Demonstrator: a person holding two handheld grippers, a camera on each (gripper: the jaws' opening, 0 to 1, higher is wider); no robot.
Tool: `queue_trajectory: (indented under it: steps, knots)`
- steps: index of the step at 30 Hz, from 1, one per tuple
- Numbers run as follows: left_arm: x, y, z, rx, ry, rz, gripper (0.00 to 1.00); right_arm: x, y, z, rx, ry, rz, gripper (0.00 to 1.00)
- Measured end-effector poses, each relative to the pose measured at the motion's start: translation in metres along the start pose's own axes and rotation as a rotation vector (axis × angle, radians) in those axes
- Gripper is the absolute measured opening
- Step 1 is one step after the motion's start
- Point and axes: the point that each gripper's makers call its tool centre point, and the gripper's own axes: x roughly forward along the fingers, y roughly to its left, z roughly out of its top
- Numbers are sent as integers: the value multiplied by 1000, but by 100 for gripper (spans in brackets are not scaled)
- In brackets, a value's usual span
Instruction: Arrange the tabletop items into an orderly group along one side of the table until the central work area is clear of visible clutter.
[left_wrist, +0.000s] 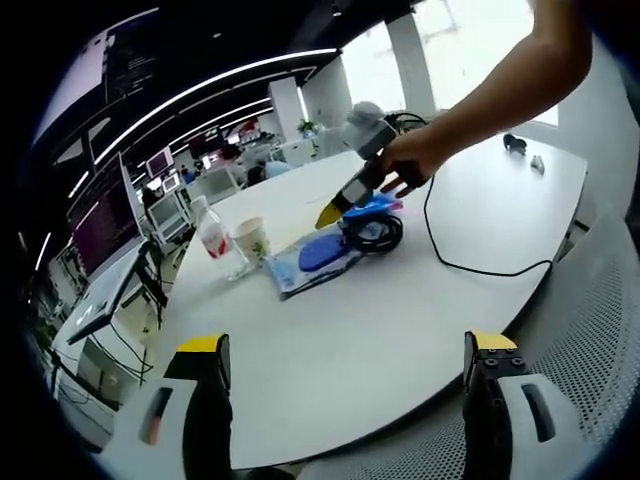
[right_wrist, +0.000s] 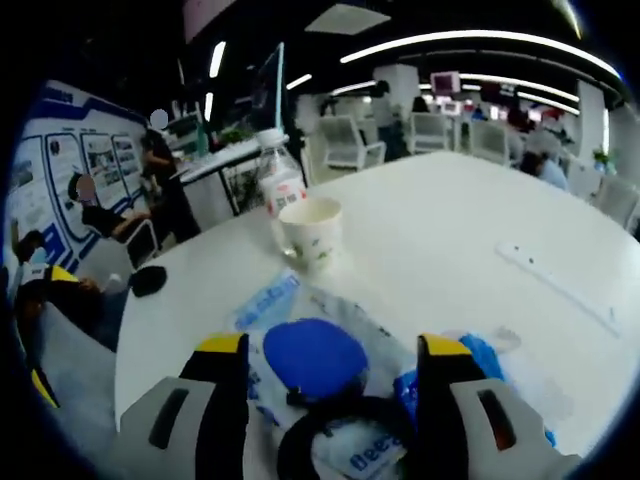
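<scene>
Two claws, both wide, holding nothing: left claw back over counter edge, right claw just above blue disc and black cable coil; cup touches bottle behind

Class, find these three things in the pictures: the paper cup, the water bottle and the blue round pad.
paper cup (right_wrist: 311, 232), right gripper view, on its side wall.
water bottle (left_wrist: 218, 240), left gripper view, on its label.
blue round pad (right_wrist: 313, 356), right gripper view, on its top face.
</scene>
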Motion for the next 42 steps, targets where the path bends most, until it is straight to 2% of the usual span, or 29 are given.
queue_trajectory:
  steps: [6, 10, 15, 17, 20, 32, 34, 38, 42]
  knots:
    - [0, -1, 1, -1, -4, -7, 97, -22, 11, -4, 57, -45, -11, 76]
    - [1, -4, 2, 4, -4, -19, 97, -36, 11, -17, 69, -31, -33, 77]
    - [1, -4, 2, 4, -3, -19, 97, -52, 6, -25, 67, -34, -71, 79]
    - [1, -4, 3, 2, -4, -19, 97, -59, 3, -23, 107, -66, -86, 79]
    - [1, -6, 3, 4, 2, -27, 98, -67, -2, -27, 120, -69, -108, 79]
    - [5, -19, 2, 51, 31, -78, 99, -96, -20, -45, 195, -108, -177, 79]
    - [5, -18, 2, 81, 46, -79, 99, -100, -24, -50, 205, -113, -189, 79]
    - [10, -15, 11, 71, 25, -78, 99, -107, -31, -61, 212, -92, -207, 79]
    - [24, -12, 24, 52, -2, -84, 99, -115, -36, -64, 225, -98, -224, 79]
